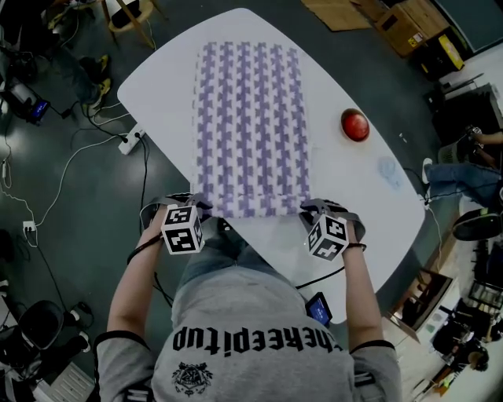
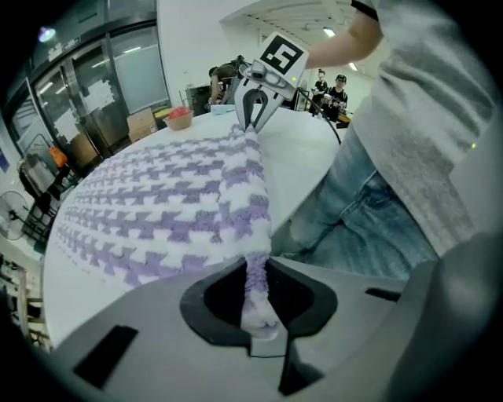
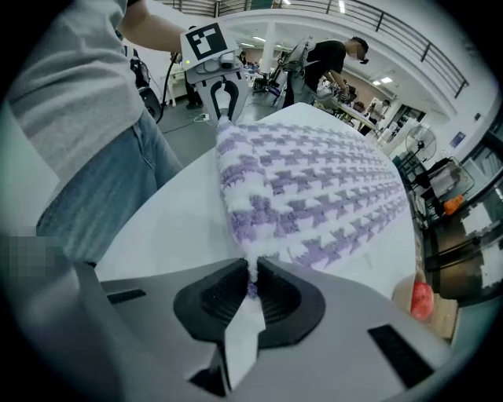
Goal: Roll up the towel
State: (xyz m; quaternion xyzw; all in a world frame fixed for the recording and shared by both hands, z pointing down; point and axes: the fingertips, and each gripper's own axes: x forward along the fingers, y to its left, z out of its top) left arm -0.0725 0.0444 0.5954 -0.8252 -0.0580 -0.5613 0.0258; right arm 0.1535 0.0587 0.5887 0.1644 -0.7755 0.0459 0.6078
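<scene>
A purple-and-white houndstooth towel (image 1: 251,126) lies flat along the white oval table (image 1: 357,200). My left gripper (image 1: 200,206) is at the towel's near left corner, and my right gripper (image 1: 314,210) is at its near right corner. In the left gripper view the left gripper (image 2: 255,297) is shut on a bunched-up corner of the towel (image 2: 165,204), with the right gripper (image 2: 255,114) visible at the far end of the same edge. In the right gripper view the right gripper (image 3: 250,284) pinches the other corner of the towel (image 3: 314,188), and the left gripper (image 3: 222,102) holds the far corner.
A red round object (image 1: 355,125) sits on the table to the right of the towel. The person's legs press against the near table edge. A power strip (image 1: 130,141) and cables lie on the floor at the left. Cardboard boxes (image 1: 401,20) stand beyond the table.
</scene>
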